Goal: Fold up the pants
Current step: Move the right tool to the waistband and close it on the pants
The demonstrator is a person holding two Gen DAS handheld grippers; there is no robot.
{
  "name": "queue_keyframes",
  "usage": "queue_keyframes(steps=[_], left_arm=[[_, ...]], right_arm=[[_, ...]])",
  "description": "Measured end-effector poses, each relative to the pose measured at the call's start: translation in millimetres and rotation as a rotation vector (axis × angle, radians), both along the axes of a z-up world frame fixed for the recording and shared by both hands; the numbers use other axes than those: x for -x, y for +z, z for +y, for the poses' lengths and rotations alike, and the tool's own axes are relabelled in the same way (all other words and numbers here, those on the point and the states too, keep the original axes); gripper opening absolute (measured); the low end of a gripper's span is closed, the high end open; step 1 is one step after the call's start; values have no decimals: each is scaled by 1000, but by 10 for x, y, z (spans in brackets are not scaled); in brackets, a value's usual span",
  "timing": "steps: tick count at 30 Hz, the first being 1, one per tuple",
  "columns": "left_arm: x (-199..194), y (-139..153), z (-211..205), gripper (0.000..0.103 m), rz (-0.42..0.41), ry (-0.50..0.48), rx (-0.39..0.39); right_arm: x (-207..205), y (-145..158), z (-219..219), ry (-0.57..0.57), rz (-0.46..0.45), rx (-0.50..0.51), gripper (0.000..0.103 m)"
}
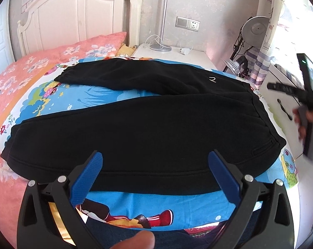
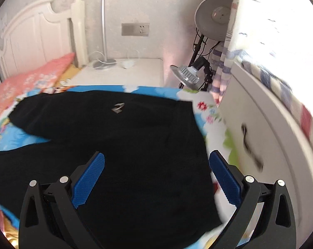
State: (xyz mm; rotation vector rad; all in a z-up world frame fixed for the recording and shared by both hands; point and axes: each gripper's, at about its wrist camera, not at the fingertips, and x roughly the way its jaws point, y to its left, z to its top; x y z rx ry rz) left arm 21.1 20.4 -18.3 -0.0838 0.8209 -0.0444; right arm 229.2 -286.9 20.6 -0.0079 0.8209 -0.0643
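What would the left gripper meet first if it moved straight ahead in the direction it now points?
Most likely the black pants spread flat on the bed. The left gripper is open, its fingers pointing at the near leg, with nothing visible between. How high it is above the cloth is unclear, so a level push might skim over it.

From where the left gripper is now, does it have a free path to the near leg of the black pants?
Probably yes. The left gripper is open and hangs just over the near leg of the black pants, which lies flat on the bedsheet. Nothing shows between its fingers and the cloth.
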Motion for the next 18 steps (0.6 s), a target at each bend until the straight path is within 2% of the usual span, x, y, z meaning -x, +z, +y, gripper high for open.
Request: queue_keyframes(steps=[2, 4, 9, 13, 16, 18], left_arm=[[-26, -29, 35, 101, 8, 7, 7], [-54, -80, 61, 101, 25, 11, 10], [-130, -227, 89, 101, 68, 13, -6], [-210, -297, 171, 101, 93, 41, -19], [-259, -344, 241, 101, 111, 67, -22], [-285, -373, 270, 101, 124, 81, -23]], right_arm=[[-444, -67, -287, -24, 51, -22, 98], [-843, -187, -478, 28, 98, -70, 98], [-1498, -557, -745, 52, 185, -126, 97], [-1819, -707, -895, 64, 201, -176, 93], [-1988, -880, -1003, 69, 250, -196, 91], [-2070, -967, -1037, 79, 271, -170, 84]])
